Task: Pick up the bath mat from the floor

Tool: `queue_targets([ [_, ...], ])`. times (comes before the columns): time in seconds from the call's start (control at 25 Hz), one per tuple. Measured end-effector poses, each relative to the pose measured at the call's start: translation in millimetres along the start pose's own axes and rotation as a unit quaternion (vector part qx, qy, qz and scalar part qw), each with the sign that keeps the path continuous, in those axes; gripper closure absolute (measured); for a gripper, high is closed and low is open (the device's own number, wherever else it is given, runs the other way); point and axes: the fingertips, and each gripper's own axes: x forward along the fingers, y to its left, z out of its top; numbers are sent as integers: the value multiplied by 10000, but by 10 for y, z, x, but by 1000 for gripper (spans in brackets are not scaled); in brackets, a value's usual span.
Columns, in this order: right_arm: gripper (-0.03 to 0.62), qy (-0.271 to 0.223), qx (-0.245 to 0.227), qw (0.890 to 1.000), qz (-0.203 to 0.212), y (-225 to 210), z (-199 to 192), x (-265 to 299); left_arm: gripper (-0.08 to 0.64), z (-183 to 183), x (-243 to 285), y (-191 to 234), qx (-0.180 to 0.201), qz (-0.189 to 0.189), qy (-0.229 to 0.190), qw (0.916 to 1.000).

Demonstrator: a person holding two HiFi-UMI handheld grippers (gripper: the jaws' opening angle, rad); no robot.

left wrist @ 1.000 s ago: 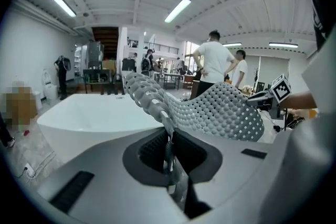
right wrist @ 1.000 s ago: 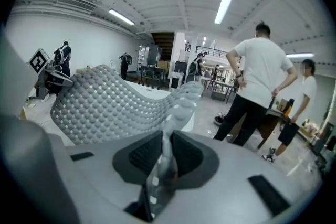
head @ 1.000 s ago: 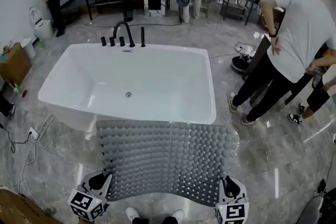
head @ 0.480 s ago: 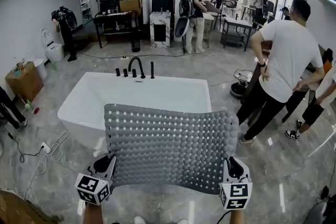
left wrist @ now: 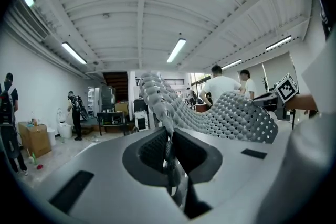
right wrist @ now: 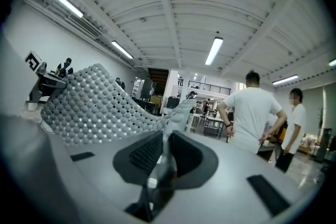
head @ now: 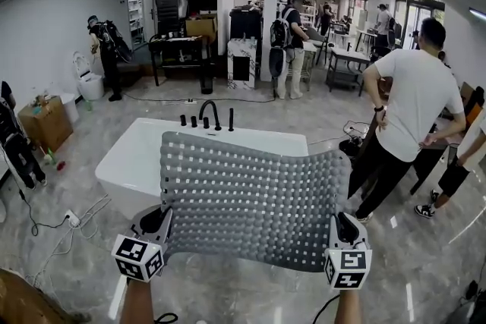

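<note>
Hanging off floor (head: 425, 269), bath mat (head: 250, 197) blocks view into white bathtub (head: 133, 163)

The hall is lit brightly and evenly by long white fluorescent ceiling tubes (left wrist: 176, 50) seen high above the left gripper (left wrist: 169, 139). Pale glare is caught on the glossy grey marble floor (head: 83, 269) just beside it. The gripper's near body is blurred. Fisheye bending and black corners are seen at the edges.

I see a grey rubber bath mat (head: 250, 197) patterned with rows of round bumps and square holes, a glossy white bathtub (head: 129, 163) with black taps (head: 206, 116), and grey marbled floor tiles (head: 243, 292).
</note>
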Motion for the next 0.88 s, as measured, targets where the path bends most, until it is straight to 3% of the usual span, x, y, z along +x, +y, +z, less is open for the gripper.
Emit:
queue_targets([
  [0.36, 529, -59, 16, 10000, 0, 69, 148, 59, 528, 134, -15, 94, -15, 12, -161, 9999],
  [0.88, 534, 174, 128, 9997, 63, 195, -122, 90, 528, 52, -40, 114, -118, 25, -242, 9996],
])
